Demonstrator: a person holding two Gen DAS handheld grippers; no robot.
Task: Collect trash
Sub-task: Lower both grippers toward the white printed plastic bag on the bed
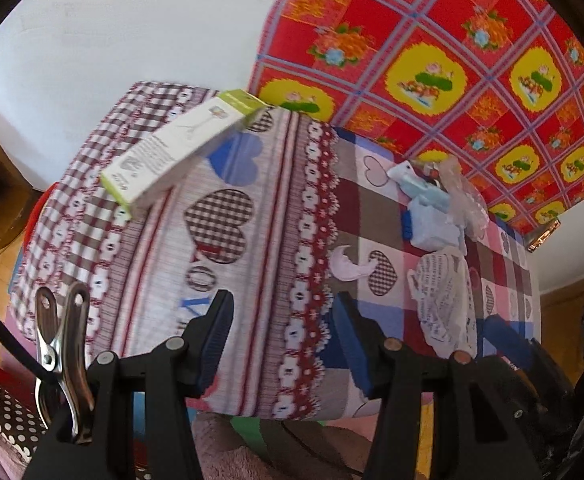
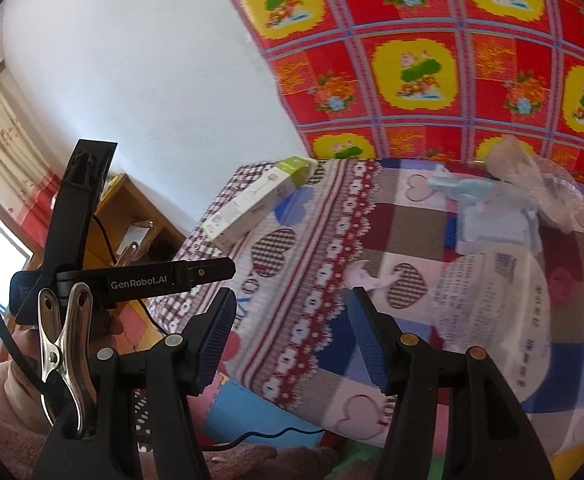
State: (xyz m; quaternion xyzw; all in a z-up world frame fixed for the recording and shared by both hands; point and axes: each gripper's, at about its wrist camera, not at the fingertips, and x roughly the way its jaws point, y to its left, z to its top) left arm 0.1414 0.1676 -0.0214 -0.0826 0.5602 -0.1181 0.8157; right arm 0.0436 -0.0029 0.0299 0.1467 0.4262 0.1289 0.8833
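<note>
A table under a heart-patterned cloth (image 1: 220, 216) carries the trash. A white and green carton (image 1: 180, 152) lies at its far left. On the right lie a crumpled pale blue wrapper (image 1: 431, 216), clear plastic film (image 1: 465, 196), a white printed wrapper (image 1: 443, 300) and a small white scrap (image 1: 347, 268). My left gripper (image 1: 286, 344) hangs open over the cloth's near edge, nothing between its pads. My right gripper (image 2: 292, 340) is open too, short of the scrap (image 2: 367, 276) and the printed wrapper (image 2: 491, 312). The carton (image 2: 260, 204) and blue wrapper (image 2: 491, 216) sit farther back.
A red and yellow floral cloth (image 1: 431, 60) hangs behind the table beside a white wall. A wooden shelf (image 2: 140, 216) stands at the left. The left gripper's black body (image 2: 140, 280), held by a hand, shows in the right wrist view. Coloured foam mats (image 2: 244, 408) cover the floor.
</note>
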